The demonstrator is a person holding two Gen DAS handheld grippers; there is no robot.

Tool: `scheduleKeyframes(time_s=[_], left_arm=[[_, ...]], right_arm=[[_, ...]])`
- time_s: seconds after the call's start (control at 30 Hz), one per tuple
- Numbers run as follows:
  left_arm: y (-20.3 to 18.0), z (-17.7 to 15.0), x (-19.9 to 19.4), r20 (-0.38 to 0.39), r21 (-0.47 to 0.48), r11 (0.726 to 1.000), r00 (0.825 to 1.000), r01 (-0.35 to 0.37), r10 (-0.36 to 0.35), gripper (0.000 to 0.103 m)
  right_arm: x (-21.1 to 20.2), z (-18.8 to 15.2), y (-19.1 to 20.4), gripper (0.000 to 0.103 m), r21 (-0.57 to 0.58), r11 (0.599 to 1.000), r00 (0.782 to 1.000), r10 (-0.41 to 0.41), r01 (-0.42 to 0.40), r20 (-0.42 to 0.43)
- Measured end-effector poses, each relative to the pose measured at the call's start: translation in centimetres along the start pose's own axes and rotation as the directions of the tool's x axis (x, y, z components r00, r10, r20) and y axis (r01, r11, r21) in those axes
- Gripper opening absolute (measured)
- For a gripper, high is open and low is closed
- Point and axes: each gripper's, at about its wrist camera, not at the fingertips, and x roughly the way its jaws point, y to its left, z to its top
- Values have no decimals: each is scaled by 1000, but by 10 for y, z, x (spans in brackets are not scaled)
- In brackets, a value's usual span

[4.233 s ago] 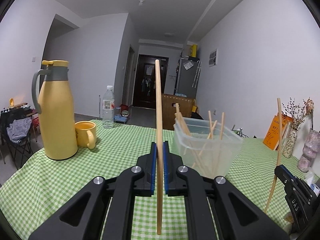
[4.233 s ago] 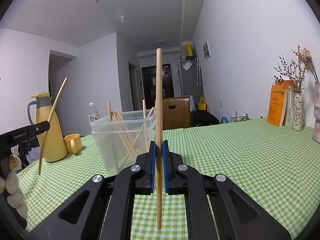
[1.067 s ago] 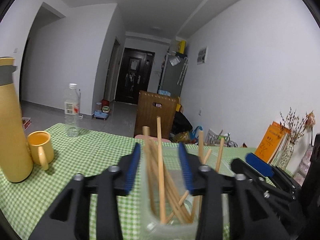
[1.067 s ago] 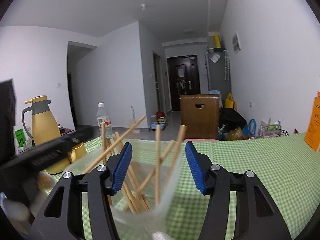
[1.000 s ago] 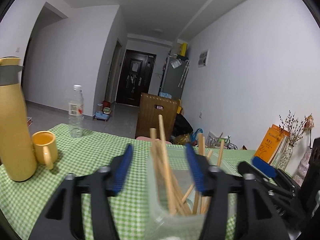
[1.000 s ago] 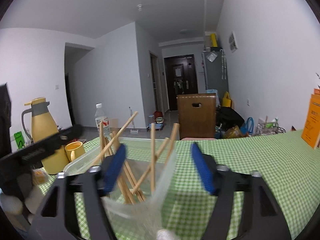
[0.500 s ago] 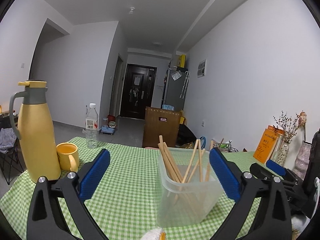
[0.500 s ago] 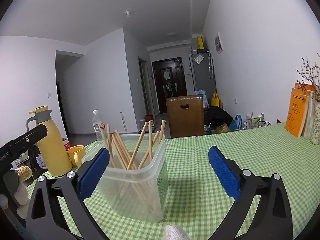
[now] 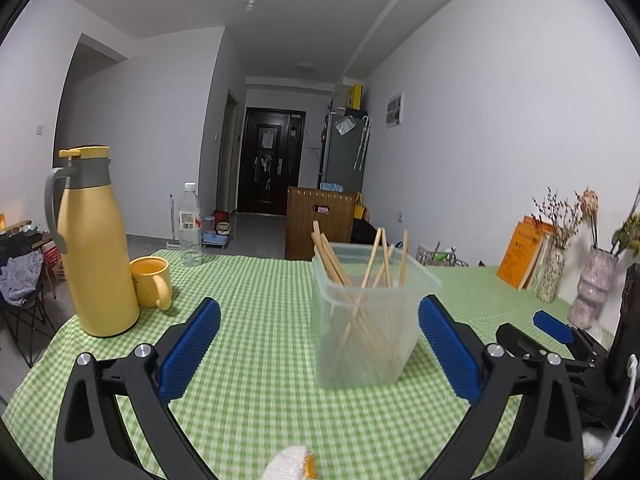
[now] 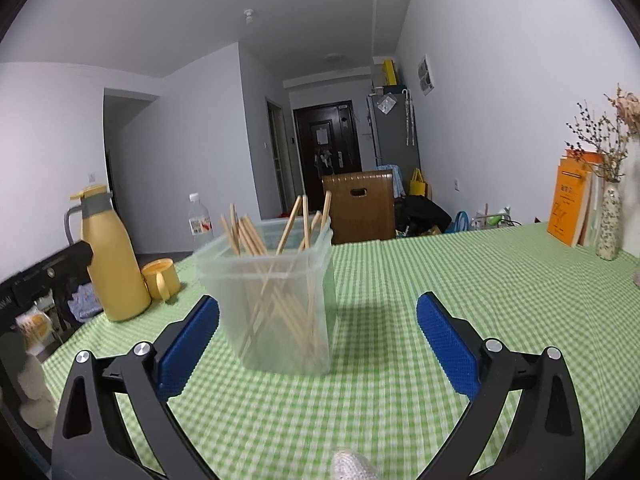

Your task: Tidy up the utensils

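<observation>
While we surveyed: both tongs spread, empty
Left gripper (image 9: 318, 350): container (image 9: 362, 320) just ahead-right
Right gripper (image 10: 318, 346): container ahead-left
Chopsticks (image 10: 280, 264): inside container, long axes near upright
Nearer, we judged: neither clearly

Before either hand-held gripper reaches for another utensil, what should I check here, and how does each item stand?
1. Left hand-held gripper open, nothing held: ok.
2. Right hand-held gripper open, nothing held: ok.
3. Container upright on the table: ok.
4. Chopsticks all inside the container: ok.
5. Loose utensils left on the table: none in view; nearer edge cannot tell.
6. Mug and jug apart from the container: ok.
</observation>
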Motion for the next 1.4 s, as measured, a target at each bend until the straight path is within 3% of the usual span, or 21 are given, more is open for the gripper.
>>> scheduleKeyframes(time_s=[0.3,0.73,0.93,1.4], left_arm=[[-8,-29,-40,-60,8,1000,998,-10,10,97],[-17,-72,-83,-123,57,998,992,-17,24,97],[-9,-87,-90,-130,30,998,990,-54,57,97],[-3,-100,-88,-171,19,998,983,-67,69,97]], right_arm=[[-42,-27,10,95,-57,997,999,-49,47,-21],[-86,-62,15,95,-62,997,995,-51,46,-87],[-90,-68,18,95,-84,993,990,-87,77,-113],[-96,-69,23,95,-105,993,992,-69,59,-104]])
